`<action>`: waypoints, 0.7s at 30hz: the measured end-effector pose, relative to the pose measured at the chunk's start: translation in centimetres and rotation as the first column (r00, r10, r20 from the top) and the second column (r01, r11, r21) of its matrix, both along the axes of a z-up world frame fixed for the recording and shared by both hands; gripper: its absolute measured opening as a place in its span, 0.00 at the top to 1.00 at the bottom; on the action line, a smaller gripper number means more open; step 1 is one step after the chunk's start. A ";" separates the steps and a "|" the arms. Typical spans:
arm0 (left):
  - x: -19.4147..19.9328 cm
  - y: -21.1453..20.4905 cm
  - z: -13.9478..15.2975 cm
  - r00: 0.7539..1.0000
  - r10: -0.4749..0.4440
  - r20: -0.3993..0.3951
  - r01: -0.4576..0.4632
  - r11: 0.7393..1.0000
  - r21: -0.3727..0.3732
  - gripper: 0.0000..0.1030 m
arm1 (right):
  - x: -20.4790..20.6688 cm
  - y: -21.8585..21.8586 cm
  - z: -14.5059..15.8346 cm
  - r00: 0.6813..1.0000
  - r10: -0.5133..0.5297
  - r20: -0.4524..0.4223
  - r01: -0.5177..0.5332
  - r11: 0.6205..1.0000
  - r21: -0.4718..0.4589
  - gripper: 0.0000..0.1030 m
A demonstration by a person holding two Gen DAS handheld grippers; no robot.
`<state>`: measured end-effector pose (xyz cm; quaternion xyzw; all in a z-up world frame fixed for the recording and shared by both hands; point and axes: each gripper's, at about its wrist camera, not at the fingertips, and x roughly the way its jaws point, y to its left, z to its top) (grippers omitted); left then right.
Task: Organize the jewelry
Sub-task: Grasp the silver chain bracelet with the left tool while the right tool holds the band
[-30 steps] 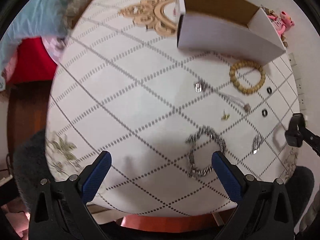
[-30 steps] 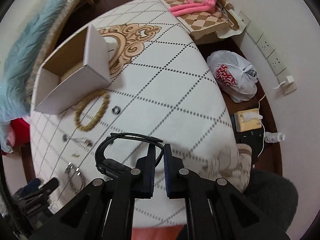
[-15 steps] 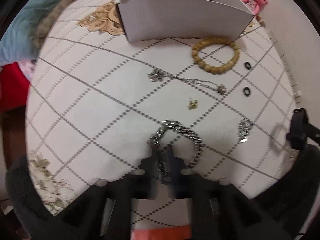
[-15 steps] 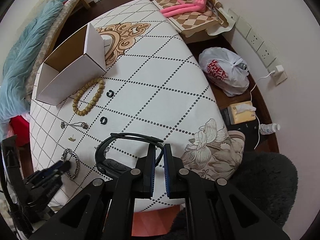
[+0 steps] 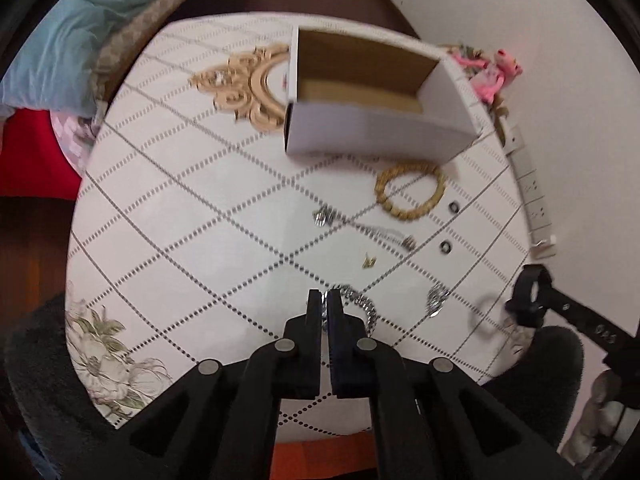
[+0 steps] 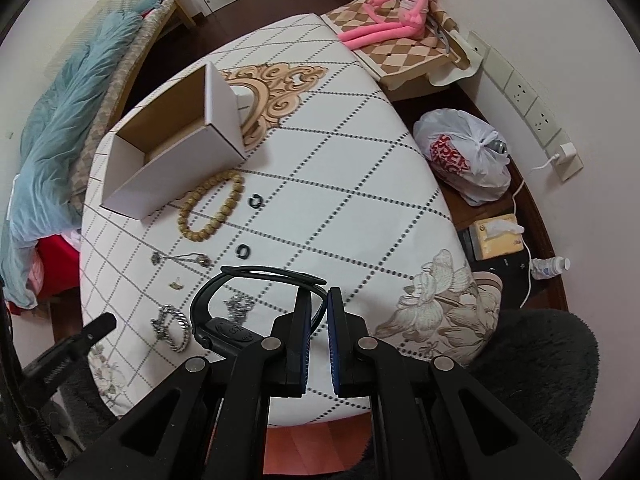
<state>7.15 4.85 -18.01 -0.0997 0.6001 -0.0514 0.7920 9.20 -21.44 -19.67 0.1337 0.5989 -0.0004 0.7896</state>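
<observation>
Count on the table [image 6: 360, 152]: 1 wooden bead bracelet [image 6: 211, 206], 2 small black rings [image 6: 255, 201] [image 6: 243, 251], 1 thin necklace [image 6: 182, 258], 1 tiny gold piece [image 6: 176, 283], 1 small silver clump [image 6: 239, 305], 1 silver chain bracelet [image 6: 172, 326] near the front-left edge.

Chain bracelet: chunky curb links, lying in a loop.

Cardboard box [image 6: 172, 148], back-left part of the table: open top, nothing visible inside.

Left gripper [image 5: 324, 300]: jaws pinched together on the chain bracelet [image 5: 360, 304].

Right gripper [image 6: 318, 300]: nearly closed, clamping a black band [image 6: 256, 276] above the table's front edge.
</observation>
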 end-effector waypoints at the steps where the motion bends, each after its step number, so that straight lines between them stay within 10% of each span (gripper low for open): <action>1: -0.1 0.2 0.3 1.000 -0.005 0.003 0.005 1.000 -0.005 1.00 | 0.0 0.1 0.2 1.000 0.003 0.004 -0.003 1.000 0.002 0.92; 7: 2.2 -0.8 -2.6 0.993 0.055 -0.101 -0.063 0.995 -0.078 0.84 | 0.3 0.8 0.9 1.000 0.017 0.015 -0.017 1.000 0.003 0.92; 9: 2.3 -1.4 -4.1 0.988 0.058 -0.140 -0.072 0.993 -0.094 0.45 | 0.3 0.9 0.8 1.000 0.018 0.014 -0.018 1.000 -0.001 0.92; 19: 1.2 -5.9 -7.4 0.988 -0.044 -0.145 0.057 0.995 0.081 0.47 | -0.4 -0.5 -0.7 1.000 -0.017 -0.024 0.016 1.000 -0.025 0.92; 21: 0.9 -6.7 -7.2 0.992 -0.075 -0.105 0.089 0.987 0.131 0.70 | -0.5 -0.7 -1.0 0.999 -0.024 -0.028 0.023 0.999 -0.028 0.92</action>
